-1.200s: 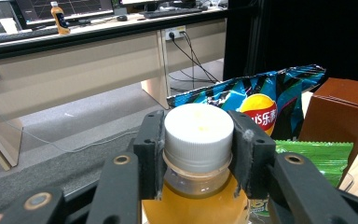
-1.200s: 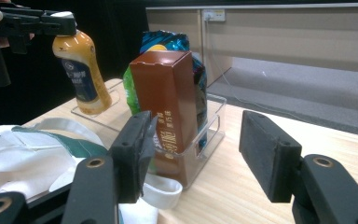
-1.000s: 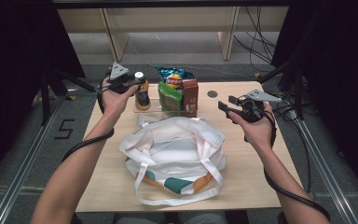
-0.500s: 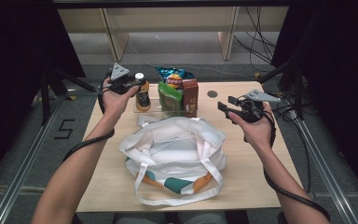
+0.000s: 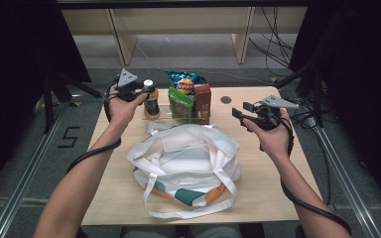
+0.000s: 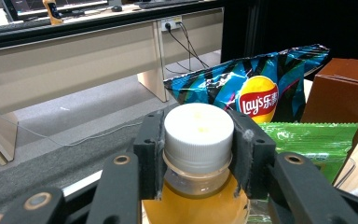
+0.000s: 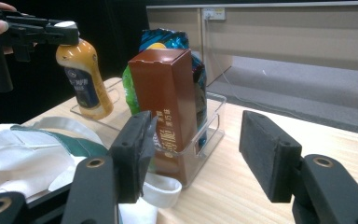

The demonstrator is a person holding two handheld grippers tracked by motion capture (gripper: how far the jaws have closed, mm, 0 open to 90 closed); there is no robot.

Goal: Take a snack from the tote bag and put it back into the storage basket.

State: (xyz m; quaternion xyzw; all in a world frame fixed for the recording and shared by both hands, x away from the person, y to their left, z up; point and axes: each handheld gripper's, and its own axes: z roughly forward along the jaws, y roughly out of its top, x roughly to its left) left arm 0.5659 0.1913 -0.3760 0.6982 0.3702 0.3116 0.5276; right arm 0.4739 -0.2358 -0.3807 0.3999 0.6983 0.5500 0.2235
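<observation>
— Where's the bottle?

— I have the left tongs (image 6: pixel 198 154) clamped on the white cap of the juice bottle (image 5: pixel 151 103), which stands in the clear tray (image 7: pixel 213 122) at its left end, beside the green packet (image 6: pixel 318 143), chip bag (image 6: pixel 256 88) and brown carton (image 7: pixel 170 100). The right tongs (image 7: pixel 193 156) hang open and empty to the right of the tray, above the counter (image 5: pixel 273 191).

— How do I lift it cleanly?

— I'd say pull straight up so the base clears the tray wall, keep the bottle upright, then carry it toward me to the white tote bag (image 5: pixel 188 158), which lies in front of the tray.

— Any change from a second ago?

— None I can see: both hands sit where they were, grip unchanged.
</observation>
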